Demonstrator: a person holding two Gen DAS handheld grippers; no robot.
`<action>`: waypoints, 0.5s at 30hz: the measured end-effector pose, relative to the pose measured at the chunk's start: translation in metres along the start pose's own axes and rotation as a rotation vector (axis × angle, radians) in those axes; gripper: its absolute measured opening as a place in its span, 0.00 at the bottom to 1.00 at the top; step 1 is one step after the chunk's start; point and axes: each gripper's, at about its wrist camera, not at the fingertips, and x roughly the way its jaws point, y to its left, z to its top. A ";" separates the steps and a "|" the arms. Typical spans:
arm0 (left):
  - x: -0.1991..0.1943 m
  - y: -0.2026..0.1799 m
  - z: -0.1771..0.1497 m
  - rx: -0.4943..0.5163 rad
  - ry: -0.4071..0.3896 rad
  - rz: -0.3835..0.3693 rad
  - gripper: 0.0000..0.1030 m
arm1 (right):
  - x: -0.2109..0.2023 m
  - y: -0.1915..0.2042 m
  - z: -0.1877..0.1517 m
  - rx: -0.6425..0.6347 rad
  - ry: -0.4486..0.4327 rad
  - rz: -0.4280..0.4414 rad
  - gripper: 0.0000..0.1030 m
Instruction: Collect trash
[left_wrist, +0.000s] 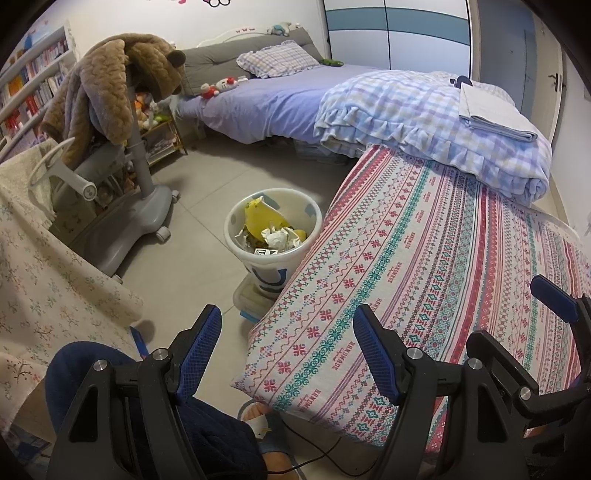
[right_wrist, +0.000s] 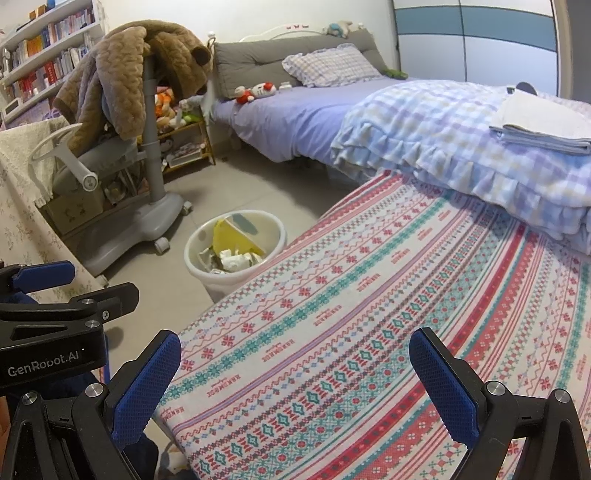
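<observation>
Left gripper (left_wrist: 286, 350): jaws spread wide, holding nothing, poised above the near left corner of the patterned bedspread (left_wrist: 424, 277) and the bare floor (left_wrist: 207, 206) beside it. Right gripper (right_wrist: 295, 384): jaws likewise parted and empty, over the bedspread's near end; in the left wrist view one of its blue pads (left_wrist: 554, 299) shows at the right margin. The left gripper's housing in the right wrist view carries the lettering "GenRobot.AI" (right_wrist: 43, 363). The bedspread's woven bands repeat a small word, seemingly "HANDMADE".

Trash bin (left_wrist: 272, 236): white, round, standing on the grey tiled floor just beside the bedspread's left edge, which overhangs and hides part of its rim in the right wrist view. It holds crumpled paper (left_wrist: 277, 236), a yellow sheet (left_wrist: 264, 219) and a black-and-white printed label whose text is too small to read. A blue mark on the bin's outer wall is partly hidden.

Open floor runs between the bin and the wheeled grey chair (left_wrist: 122, 206), draped with a brown bear-eared garment (left_wrist: 122, 81). A floral tablecloth (left_wrist: 48, 280) bounds the left side. Beyond lie the lilac bed (left_wrist: 269, 103), a folded checked quilt (left_wrist: 424, 122) and bookshelves (left_wrist: 33, 81).
</observation>
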 end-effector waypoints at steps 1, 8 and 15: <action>0.000 0.000 0.000 -0.003 0.000 0.000 0.74 | 0.000 0.000 0.000 -0.001 0.000 -0.001 0.99; 0.000 0.001 0.001 -0.007 0.000 -0.002 0.74 | 0.001 0.000 0.000 0.000 0.002 0.000 0.99; 0.000 0.000 0.002 -0.009 -0.002 0.001 0.74 | 0.002 0.001 -0.001 -0.003 0.003 -0.002 0.99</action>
